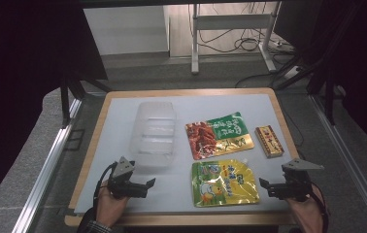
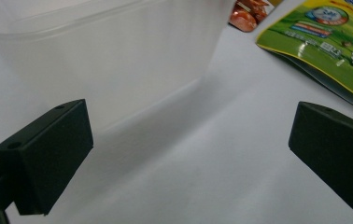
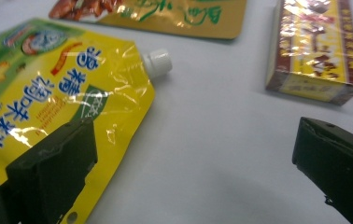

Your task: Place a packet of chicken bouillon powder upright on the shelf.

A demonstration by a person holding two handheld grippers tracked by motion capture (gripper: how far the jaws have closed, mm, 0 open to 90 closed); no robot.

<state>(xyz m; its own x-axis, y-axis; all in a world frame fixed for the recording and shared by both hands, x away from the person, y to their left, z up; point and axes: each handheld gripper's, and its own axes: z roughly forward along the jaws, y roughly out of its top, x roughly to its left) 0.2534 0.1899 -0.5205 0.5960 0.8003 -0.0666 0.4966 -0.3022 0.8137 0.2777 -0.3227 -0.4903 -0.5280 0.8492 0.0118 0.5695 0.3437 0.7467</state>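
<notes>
A clear plastic container stands on the white mat, left of centre. To its right lie a red-and-green snack pouch and a small yellow-and-red box. A yellow-green spout pouch lies flat near the front edge. My left gripper is open just in front of the container, with nothing between its jaws. My right gripper is open right of the spout pouch. In the left gripper view the container is close ahead of the gripper. In the right gripper view the gripper faces bare mat between the spout pouch and the box.
The mat lies on a wooden table with metal rails along both sides. Beyond the far edge are a floor, a white stand and loose cables. The spout pouch's white cap points toward the box.
</notes>
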